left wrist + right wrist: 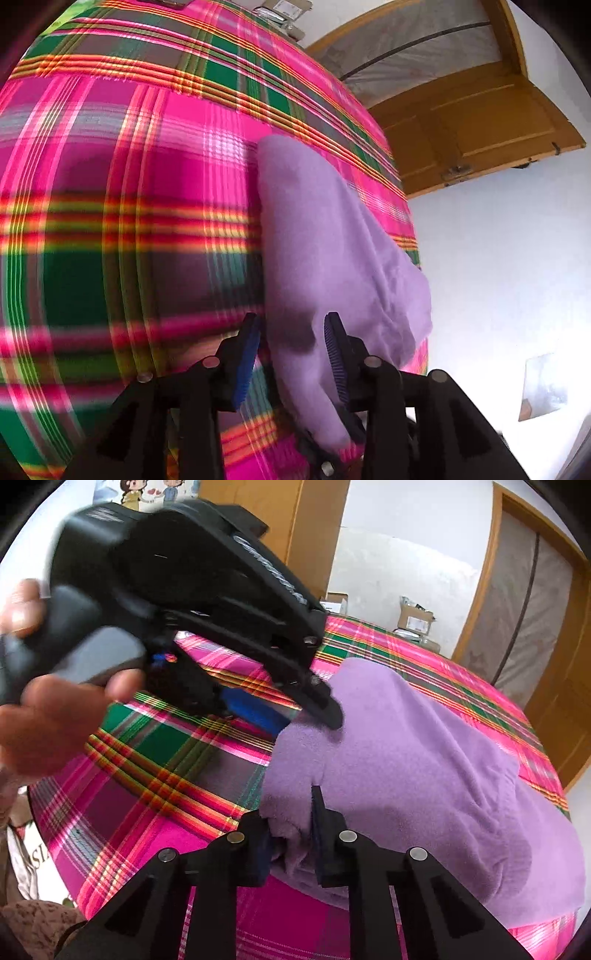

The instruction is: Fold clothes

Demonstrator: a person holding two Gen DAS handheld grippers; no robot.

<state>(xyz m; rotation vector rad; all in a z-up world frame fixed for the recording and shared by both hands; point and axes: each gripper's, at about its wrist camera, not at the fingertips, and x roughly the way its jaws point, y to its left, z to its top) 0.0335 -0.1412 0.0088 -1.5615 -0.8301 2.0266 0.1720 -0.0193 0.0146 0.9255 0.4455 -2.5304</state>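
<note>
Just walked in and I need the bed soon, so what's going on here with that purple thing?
A person is folding a purple fleece garment on a bed with a pink plaid cover, a handheld gripper in each hand. The right gripper is shut on the garment's near edge. The left gripper has its jaws apart around another part of the fleece, not pinching it. The garment lies bunched near the bed's edge, only partly folded.

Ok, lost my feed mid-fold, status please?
Left tool open, purple garment loose between its fingers. Right tool shut on the garment's near edge. Garment bunched on plaid bedcover. Nothing in the way.
</note>
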